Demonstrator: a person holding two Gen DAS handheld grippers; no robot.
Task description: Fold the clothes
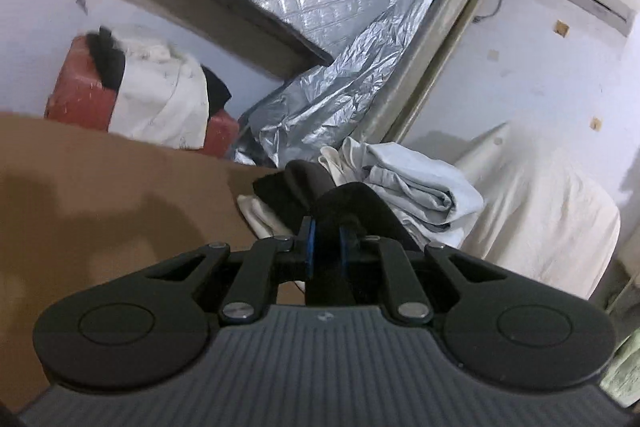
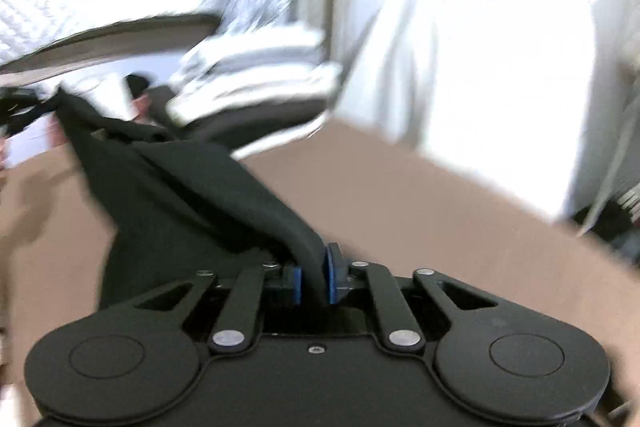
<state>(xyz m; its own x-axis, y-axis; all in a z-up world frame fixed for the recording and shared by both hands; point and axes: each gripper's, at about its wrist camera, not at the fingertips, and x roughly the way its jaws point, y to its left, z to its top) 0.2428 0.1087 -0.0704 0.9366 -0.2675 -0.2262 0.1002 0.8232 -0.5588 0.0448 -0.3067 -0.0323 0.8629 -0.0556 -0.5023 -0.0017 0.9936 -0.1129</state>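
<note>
While clamped in both grippers, left (image 1: 326, 247) and right (image 2: 314, 279): one black garment (image 2: 192, 187).

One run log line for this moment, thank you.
left gripper: shut on black garment | right gripper: shut on black garment | table: brown

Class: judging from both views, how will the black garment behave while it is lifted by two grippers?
Probably floppy: the black garment sags between its held ends. Likely light, since the right gripper holds it by one pinched edge. It may bunch, as at the left gripper.

Left gripper (image 1: 327, 247) is clamping black cloth (image 1: 352, 203); right gripper (image 2: 314, 281) is pinching it too, pads nearly together.
</note>
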